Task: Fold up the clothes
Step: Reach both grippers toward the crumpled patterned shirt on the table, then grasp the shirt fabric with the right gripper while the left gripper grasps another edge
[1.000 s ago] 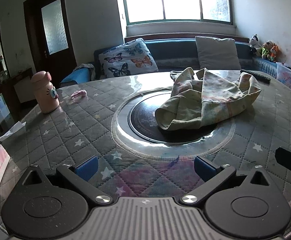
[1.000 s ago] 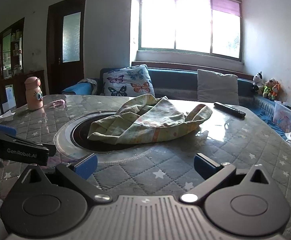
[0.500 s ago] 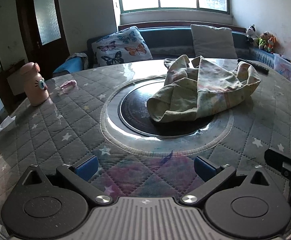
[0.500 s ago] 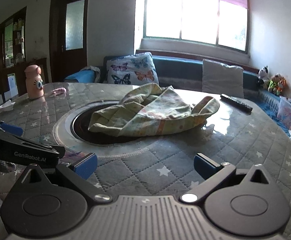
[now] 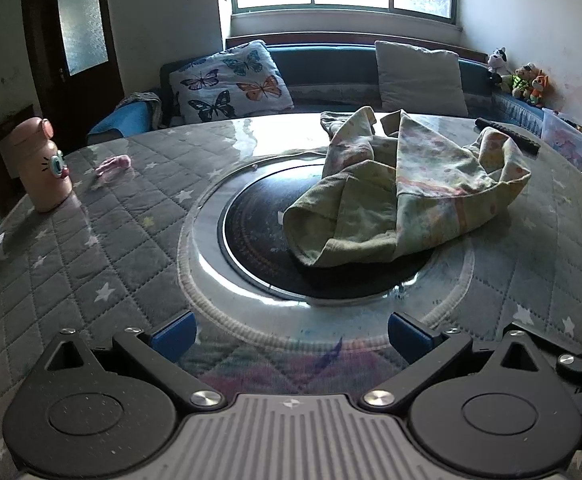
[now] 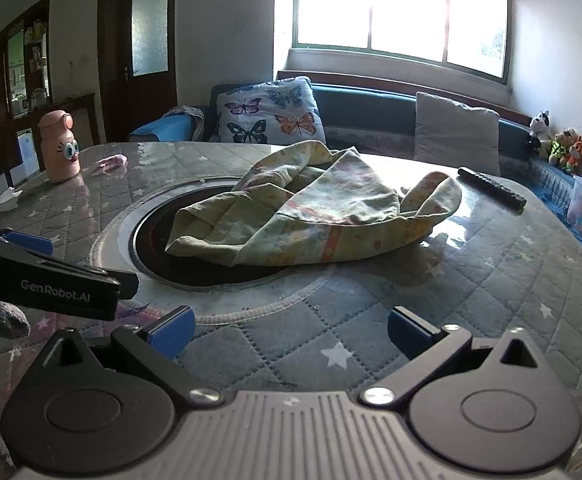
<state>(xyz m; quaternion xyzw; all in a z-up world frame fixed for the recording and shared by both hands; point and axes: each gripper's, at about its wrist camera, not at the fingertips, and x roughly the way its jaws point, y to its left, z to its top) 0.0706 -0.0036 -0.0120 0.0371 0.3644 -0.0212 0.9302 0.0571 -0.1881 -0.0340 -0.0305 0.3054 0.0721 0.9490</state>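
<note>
Both grippers [image 5: 289,336] [image 6: 287,330] open, near garment [image 5: 403,196].

1. We read "GenRobot.AI" in pale grey letters on the side of the black plastic left gripper [image 6: 47,276], which reaches in from the left edge of the right wrist view; the lettering runs along its long flat arm, just above the grey quilted star-patterned table cover [image 6: 471,280]
2. We find no other lettering that can be read: the pink cartoon-faced plastic bottle [image 6: 59,147] carries only drawn eyes and a mouth, and the keys of the black slim remote control [image 6: 491,187] are too small to make out
3. In the left wrist view we can read no words or numbers at all
</note>
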